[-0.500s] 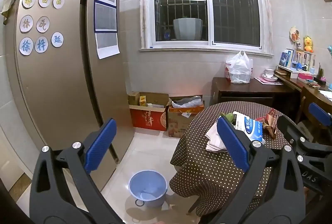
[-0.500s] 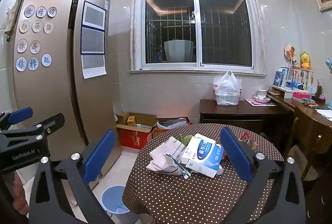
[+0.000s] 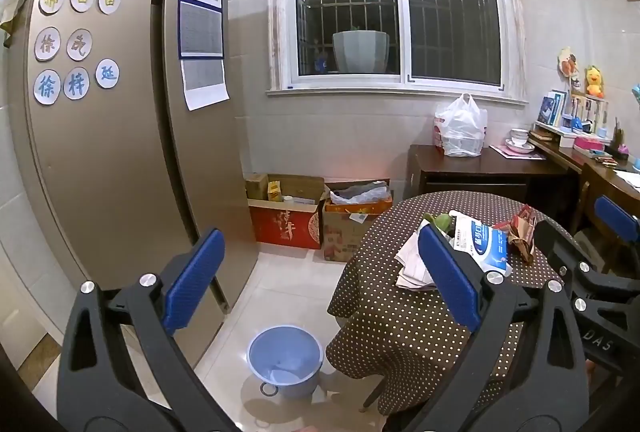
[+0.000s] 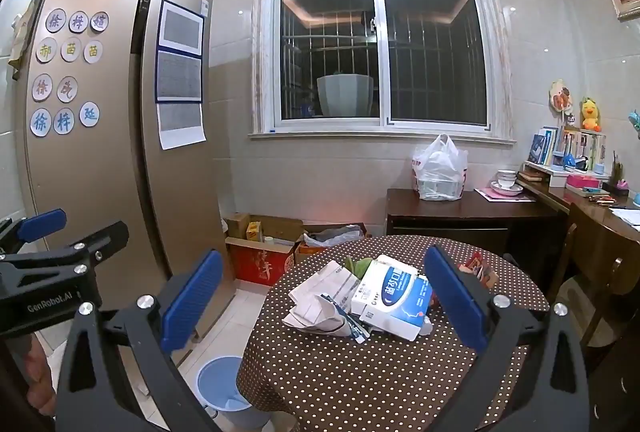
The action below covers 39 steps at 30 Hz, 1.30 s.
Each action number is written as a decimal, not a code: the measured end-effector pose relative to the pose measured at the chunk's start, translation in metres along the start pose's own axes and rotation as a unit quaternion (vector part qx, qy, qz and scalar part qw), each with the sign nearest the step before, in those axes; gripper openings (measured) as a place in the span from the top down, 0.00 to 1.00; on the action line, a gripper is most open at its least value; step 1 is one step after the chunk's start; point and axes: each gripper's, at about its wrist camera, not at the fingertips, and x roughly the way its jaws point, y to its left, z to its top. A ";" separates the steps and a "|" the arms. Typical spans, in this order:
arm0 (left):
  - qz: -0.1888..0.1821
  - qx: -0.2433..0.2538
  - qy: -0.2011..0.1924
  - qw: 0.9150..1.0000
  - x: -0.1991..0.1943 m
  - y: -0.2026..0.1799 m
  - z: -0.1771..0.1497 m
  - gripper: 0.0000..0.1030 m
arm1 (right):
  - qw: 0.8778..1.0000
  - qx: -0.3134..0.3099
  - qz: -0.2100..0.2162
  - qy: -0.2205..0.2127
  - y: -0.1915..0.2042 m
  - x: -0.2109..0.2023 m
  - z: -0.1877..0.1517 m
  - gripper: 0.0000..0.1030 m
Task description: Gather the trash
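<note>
A pile of trash lies on a round table with a brown dotted cloth [image 4: 360, 364]: a white and blue box [image 4: 394, 296], crumpled white papers [image 4: 320, 300], something green [image 4: 358, 266] and a red-brown wrapper [image 4: 480, 270]. The box [image 3: 480, 244], the papers [image 3: 410, 264] and the wrapper [image 3: 520, 232] also show in the left wrist view. A light blue bin [image 3: 285, 360] stands on the floor left of the table, also seen in the right wrist view [image 4: 222, 386]. My left gripper [image 3: 320, 280] is open and empty, above the floor left of the table. My right gripper [image 4: 324, 296] is open and empty, short of the pile.
A tall golden fridge [image 3: 120, 135] stands at the left. Cardboard boxes [image 3: 296, 211] sit against the back wall under the window. A dark desk [image 3: 480, 167] holds a white plastic bag [image 3: 460, 129]. A wooden chair [image 4: 592, 272] stands right of the table.
Both views have shifted only slightly; the grippers stay open and the trash has not moved.
</note>
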 end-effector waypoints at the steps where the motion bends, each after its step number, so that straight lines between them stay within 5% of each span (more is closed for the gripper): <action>1: 0.000 0.001 0.001 1.000 0.001 -0.001 0.001 0.07 | 1.000 0.000 0.000 0.000 0.000 0.000 -0.001 0.04; 39: 0.004 0.010 0.003 1.000 0.000 -0.010 0.000 0.07 | 1.000 0.005 0.003 0.006 -0.005 0.008 -0.006 0.04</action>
